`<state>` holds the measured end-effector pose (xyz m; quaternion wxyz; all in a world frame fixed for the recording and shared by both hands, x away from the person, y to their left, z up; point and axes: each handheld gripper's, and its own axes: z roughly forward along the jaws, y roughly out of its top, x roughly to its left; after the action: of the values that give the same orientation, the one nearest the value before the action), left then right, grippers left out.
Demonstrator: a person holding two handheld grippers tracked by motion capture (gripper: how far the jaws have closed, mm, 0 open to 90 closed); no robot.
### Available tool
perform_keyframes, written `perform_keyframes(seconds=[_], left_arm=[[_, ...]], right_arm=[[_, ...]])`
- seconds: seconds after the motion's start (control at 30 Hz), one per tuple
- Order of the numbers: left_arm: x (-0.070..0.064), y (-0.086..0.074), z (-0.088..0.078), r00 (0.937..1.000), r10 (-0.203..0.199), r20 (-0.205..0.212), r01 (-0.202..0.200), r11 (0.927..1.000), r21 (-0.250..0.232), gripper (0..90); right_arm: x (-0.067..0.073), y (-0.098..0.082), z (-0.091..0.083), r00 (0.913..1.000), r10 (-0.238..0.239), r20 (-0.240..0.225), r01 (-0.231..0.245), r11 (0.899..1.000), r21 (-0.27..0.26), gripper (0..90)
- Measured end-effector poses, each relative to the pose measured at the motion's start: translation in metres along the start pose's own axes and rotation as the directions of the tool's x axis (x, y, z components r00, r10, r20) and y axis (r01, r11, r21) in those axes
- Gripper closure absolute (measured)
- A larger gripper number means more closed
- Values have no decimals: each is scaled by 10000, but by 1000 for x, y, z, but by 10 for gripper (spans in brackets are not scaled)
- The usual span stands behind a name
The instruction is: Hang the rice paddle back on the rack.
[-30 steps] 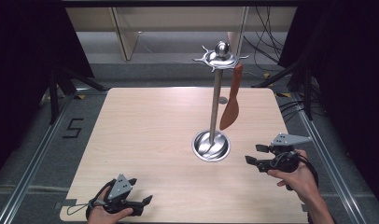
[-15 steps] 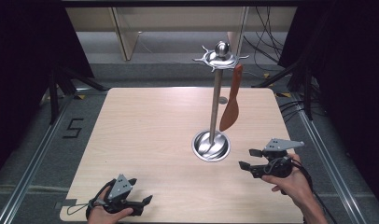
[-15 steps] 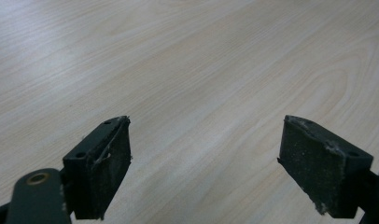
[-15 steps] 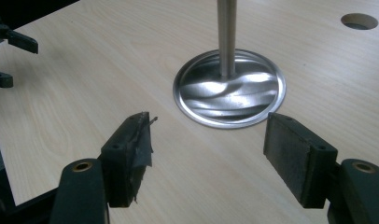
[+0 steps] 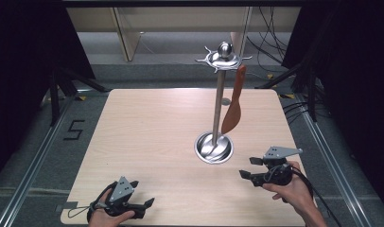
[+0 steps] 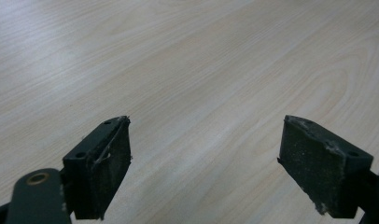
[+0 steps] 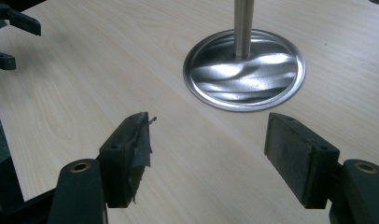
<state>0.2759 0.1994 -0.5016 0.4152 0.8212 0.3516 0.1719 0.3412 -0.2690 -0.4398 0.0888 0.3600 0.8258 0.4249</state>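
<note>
Fingers [image 7: 131,154] of the right gripper [image 5: 256,168] spread wide and empty just short of the steel stand [image 5: 217,109], angled toward its base as if lining up on the orange spatula [image 5: 233,101] hanging from its top, left gripper [image 5: 145,204] likewise parted and idle low over the table [image 5: 147,137].

**Your right gripper faces the stand's base**

Your right gripper [image 7: 208,151] has its two black jaws standing wide apart, with nothing but bare table [image 7: 108,70] between them. The pad on the left jaw is frayed at its tip. Just ahead of the jaws sits the round metal base [image 7: 253,88] of the stand, its rippled dish shining, and the pole [image 7: 243,25] rises straight from its middle. Far off ahead and to the left, your other gripper [image 7: 10,39] shows at the table's edge.
</note>
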Motion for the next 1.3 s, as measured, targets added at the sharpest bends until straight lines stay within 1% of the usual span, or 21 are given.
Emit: perform_keyframes(seconds=[0.03,0.13,0.2,0.23,0.27,0.3,0.4,0.43,0.53,0.57,0.77,0.83,0.87,0.9,0.93,1.03,1.07,1.13,1.17,1.2,1.3], left_arm=[[0,0,0,10000,-6,8,6,10000,-4,159],[0,0,0,10000,-4,8,4,10000,-9,159],[0,0,0,10000,-28,3,28,10000,-7,159],[0,0,0,10000,1,4,-1,10000,2,159],[0,0,0,10000,-2,-1,2,10000,-6,159],[0,0,0,10000,-4,-1,4,10000,-2,159],[0,0,0,10000,0,4,0,10000,-9,159],[0,0,0,10000,-11,3,11,10000,-7,159],[0,0,0,10000,-7,-3,7,10000,-11,160],[0,0,0,10000,-6,-1,6,10000,-10,159],[-1,0,0,10000,-74,20,74,10000,-30,160],[0,0,0,10000,-35,-11,35,10000,-11,160],[-1,0,0,9998,-178,61,178,9998,-112,159],[-2,0,1,9996,-281,92,283,9995,-170,159],[-1,0,-1,9999,-96,63,96,9999,-33,159],[-2,-1,0,9996,-292,53,292,9995,-136,159],[-3,-1,0,9992,-391,31,391,9992,-42,159],[-3,-1,0,9994,-337,37,337,9994,-35,159],[-3,-1,0,9991,-422,66,422,9991,-32,159],[0,0,0,10000,-27,43,27,10000,-18,159],[0,0,0,10000,-43,58,43,10000,-27,159]], right_arm=[[-1,-1,2,9997,-227,-10,227,9997,-115,321],[2,-3,3,9999,-66,-83,65,10000,-53,318],[0,-4,3,9992,-398,-95,398,9992,-3,316],[4,-5,3,9999,100,-128,-97,9998,188,315],[1,-5,4,9994,-337,-43,337,9994,89,315],[3,-7,5,9999,6,-167,-4,9999,112,314],[2,-8,5,9996,-268,-77,269,9996,130,309],[4,-9,6,9998,120,-187,-116,9997,232,308],[2,-10,6,9996,-270,-124,272,9995,167,305],[4,-11,6,9998,5,-185,-2,9998,181,304],[5,-15,6,9995,205,-235,-200,9995,234,302],[5,-16,6,9996,153,-231,-144,9991,388,302],[2,-17,7,9997,-130,-195,136,9995,282,302],[5,-18,6,9997,207,-139,-203,9993,321,302],[4,-19,7,9998,142,-164,-136,9994,332,302],[5,-21,8,9992,257,-305,-246,9991,349,301],[2,-21,7,9999,-94,-134,99,9993,354,301],[4,-23,6,9997,210,-151,-203,9989,434,299],[3,-23,6,9999,-77,-80,80,9993,359,296],[5,-24,6,9995,228,-195,-220,9990,394,291],[6,-25,5,9991,373,-178,-366,9986,374,283]])
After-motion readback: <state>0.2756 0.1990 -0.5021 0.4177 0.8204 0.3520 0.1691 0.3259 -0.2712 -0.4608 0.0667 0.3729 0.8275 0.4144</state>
